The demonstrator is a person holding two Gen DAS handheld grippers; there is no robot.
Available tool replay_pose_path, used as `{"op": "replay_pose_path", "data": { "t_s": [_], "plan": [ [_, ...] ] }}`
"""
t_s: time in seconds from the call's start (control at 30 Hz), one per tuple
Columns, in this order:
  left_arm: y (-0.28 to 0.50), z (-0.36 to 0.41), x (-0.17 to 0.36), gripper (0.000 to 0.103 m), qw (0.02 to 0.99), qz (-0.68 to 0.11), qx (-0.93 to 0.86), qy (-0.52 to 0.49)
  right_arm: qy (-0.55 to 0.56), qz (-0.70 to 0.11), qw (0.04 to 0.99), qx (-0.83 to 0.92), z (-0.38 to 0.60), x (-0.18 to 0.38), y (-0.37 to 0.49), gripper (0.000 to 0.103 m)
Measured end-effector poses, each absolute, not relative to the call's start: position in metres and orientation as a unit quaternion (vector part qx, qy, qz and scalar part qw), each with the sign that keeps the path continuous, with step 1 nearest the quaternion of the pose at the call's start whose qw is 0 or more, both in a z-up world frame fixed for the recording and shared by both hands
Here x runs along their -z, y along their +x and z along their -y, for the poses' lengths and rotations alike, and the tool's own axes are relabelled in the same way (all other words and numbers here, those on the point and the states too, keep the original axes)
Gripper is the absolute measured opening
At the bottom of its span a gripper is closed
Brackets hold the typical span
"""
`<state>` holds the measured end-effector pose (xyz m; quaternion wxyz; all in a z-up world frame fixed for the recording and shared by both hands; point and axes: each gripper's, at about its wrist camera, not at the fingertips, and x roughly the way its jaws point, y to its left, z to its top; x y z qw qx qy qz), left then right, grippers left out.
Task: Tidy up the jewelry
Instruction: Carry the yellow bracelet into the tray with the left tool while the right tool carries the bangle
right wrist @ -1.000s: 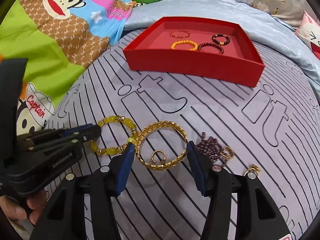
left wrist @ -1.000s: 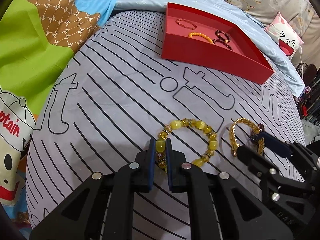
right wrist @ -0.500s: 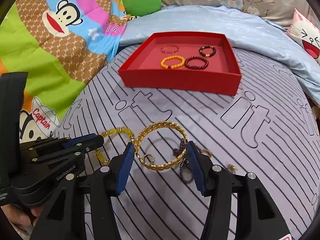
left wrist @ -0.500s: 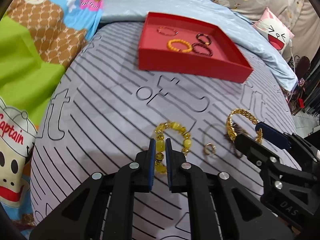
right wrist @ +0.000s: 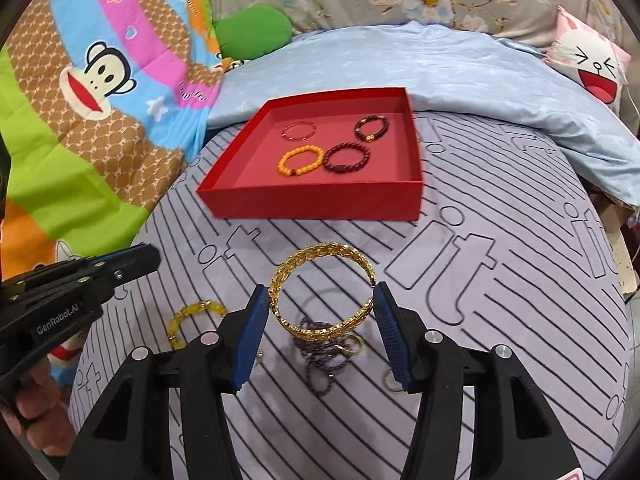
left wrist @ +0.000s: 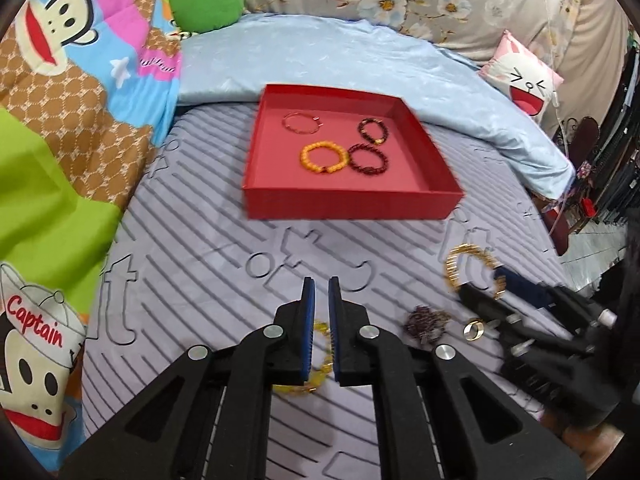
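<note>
Black-armed with blue pads, the left gripper (left wrist: 321, 300) hovers over the grey striped bedspread (left wrist: 192, 264) with its jaws nearly closed and, as far as the blurred view shows, nothing clamped; the yellow beaded bracelet (right wrist: 188, 316) lies on the cloth just beneath it. Right of that, the right gripper (right wrist: 320, 316) clenches the gold leaf-pattern bangle (right wrist: 320, 292) across its width, lifted above a purple bead strand (right wrist: 320, 352) and small gold rings (left wrist: 473, 330), probably so it clears the pile on its way over. Farther back, the red shallow cardboard tray (right wrist: 312, 204) holds an orange bead bracelet (right wrist: 300, 161), two dark red ones and a thin wire bangle, all toward its far half. Its near floor is bare, and only the low front wall stands between bangle and tray
</note>
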<state>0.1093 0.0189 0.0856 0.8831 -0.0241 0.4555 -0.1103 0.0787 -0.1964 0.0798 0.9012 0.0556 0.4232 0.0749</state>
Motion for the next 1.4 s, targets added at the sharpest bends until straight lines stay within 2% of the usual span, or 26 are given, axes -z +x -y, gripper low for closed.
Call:
{"op": "replay_pose_path", "data": {
  "t_s": [0.1,0.17,0.2,0.27,0.57,0.6,0.63,0.83,1.2,1.4],
  "plan": [
    [0.109,-0.035,-0.061,0.015,0.873,-0.479,0.088,-0.032,0.058,-0.433,0.897,-0.073,0.198,-0.072,0.077,0.052],
    [0.107,-0.042,-0.045,0.029,0.866,-0.491,0.084,-0.038,0.057,-0.439,0.894,-0.075,0.196,-0.068,0.076,0.052],
    [0.105,-0.044,-0.04,0.033,0.865,-0.494,0.082,-0.038,0.057,-0.441,0.892,-0.076,0.195,-0.066,0.075,0.052],
    [0.102,-0.046,-0.028,0.034,0.86,-0.503,0.079,-0.036,0.055,-0.446,0.89,-0.078,0.192,-0.063,0.074,0.052],
    [0.103,-0.039,-0.004,0.032,0.864,-0.497,0.083,-0.016,0.047,-0.45,0.888,-0.083,0.182,-0.061,0.073,0.052],
    [0.103,-0.038,-0.004,0.023,0.864,-0.496,0.087,-0.013,0.048,-0.45,0.888,-0.082,0.182,-0.061,0.073,0.052],
    [0.104,-0.037,-0.004,0.008,0.862,-0.498,0.09,-0.011,0.048,-0.45,0.888,-0.082,0.182,-0.061,0.073,0.052],
    [0.106,-0.033,-0.018,0.009,0.864,-0.493,0.102,-0.019,0.049,-0.448,0.889,-0.08,0.184,-0.064,0.074,0.052],
    [0.129,-0.014,-0.099,0.009,0.878,-0.445,0.167,-0.051,0.053,-0.427,0.899,-0.077,0.195,-0.085,0.093,0.052],
    [0.173,0.008,-0.14,0.009,0.89,-0.406,0.201,-0.051,0.037,-0.411,0.909,-0.064,0.206,-0.1,0.129,0.052]
  ]
}}
